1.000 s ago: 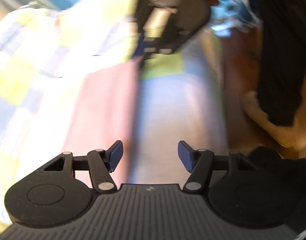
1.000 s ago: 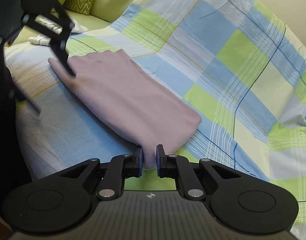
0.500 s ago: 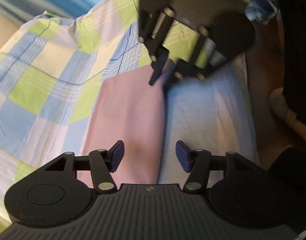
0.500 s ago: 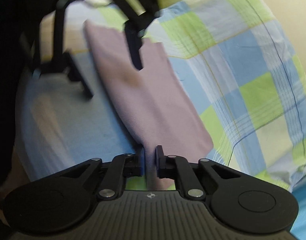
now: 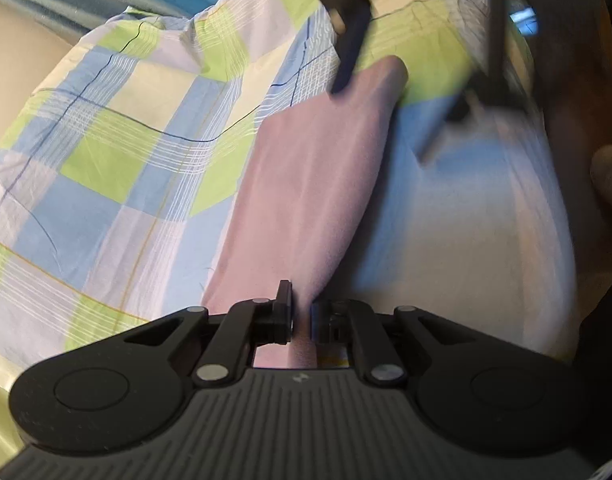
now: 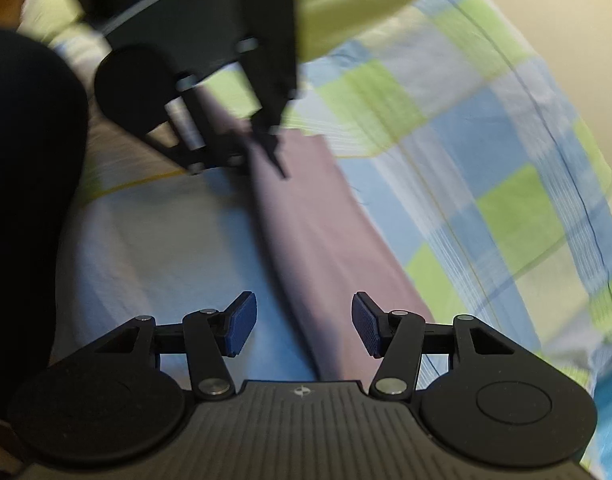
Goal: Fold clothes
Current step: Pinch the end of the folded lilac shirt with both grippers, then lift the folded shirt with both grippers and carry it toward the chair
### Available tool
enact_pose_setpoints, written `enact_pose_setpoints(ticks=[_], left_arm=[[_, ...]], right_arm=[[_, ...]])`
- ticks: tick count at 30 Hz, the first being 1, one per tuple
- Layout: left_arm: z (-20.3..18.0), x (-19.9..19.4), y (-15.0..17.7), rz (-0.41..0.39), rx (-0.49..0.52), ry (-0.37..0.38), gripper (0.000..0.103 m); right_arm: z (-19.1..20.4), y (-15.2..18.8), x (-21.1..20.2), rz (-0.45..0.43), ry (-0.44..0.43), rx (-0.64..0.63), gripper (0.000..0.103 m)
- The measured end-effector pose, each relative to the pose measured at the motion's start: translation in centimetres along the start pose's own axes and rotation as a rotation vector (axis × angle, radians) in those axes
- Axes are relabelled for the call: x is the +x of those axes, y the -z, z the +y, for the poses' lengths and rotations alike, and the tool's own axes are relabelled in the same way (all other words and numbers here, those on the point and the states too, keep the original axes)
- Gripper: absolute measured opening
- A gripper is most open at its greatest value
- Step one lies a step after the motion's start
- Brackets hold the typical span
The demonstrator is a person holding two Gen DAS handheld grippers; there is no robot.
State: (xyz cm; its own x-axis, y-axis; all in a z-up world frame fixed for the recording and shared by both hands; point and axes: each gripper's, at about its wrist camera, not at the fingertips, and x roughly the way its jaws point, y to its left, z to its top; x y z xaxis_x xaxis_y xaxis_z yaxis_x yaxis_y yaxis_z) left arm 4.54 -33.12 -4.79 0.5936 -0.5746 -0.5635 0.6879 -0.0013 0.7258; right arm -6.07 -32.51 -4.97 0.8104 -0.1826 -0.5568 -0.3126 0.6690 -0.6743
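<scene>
A long folded pink garment (image 5: 314, 184) lies on the checked bedspread (image 5: 125, 160). My left gripper (image 5: 303, 316) is shut on its near end, with pink cloth pinched between the fingers. In the right wrist view the same garment (image 6: 318, 240) runs away from my right gripper (image 6: 302, 328), which stands open just above its near end with the blue pads apart. At the far end, the left gripper (image 6: 261, 148) appears blurred and closed on the cloth. The right gripper (image 5: 382, 122) shows blurred at the top of the left wrist view, fingers spread.
The blue, green and white checked bedspread (image 6: 486, 160) covers the bed on one side of the garment. A green pillow (image 6: 346, 8) lies beyond it. A person in dark clothing (image 6: 25, 160) stands at the bed's edge on the other side.
My left gripper came down from open and shut on the garment's end. My right gripper, shut on the other end before, has let go and opened. Both views swung along the garment.
</scene>
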Motion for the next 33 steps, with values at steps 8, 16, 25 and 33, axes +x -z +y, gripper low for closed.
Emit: enact_pose_setpoints(ticks=[8,16,25,33], left_arm=[[0.9,0.4,0.8,0.016,-0.007,-0.016,0.024],[1.1,1.3,0.8,0.04,0.038,-0.017,0.007],[5.2,-3.9,-1.7,-0.048,0.067,-0.105,0.006],[5.5,-8.1,-6.9,-0.18,0.087,-0.093,0.006]], right_arm=[[-1.5,0.9,3.4,0.095,0.144,-0.099,0.042],[-2.2,1.5,3.4,0.138,0.135,-0.072,0.008],[-5.4,-1.2,-3.1,0.11,0.24,-0.02,0.007],[-7.3,-0.8,-10.4,0.172,0.341,0.044,0.007]])
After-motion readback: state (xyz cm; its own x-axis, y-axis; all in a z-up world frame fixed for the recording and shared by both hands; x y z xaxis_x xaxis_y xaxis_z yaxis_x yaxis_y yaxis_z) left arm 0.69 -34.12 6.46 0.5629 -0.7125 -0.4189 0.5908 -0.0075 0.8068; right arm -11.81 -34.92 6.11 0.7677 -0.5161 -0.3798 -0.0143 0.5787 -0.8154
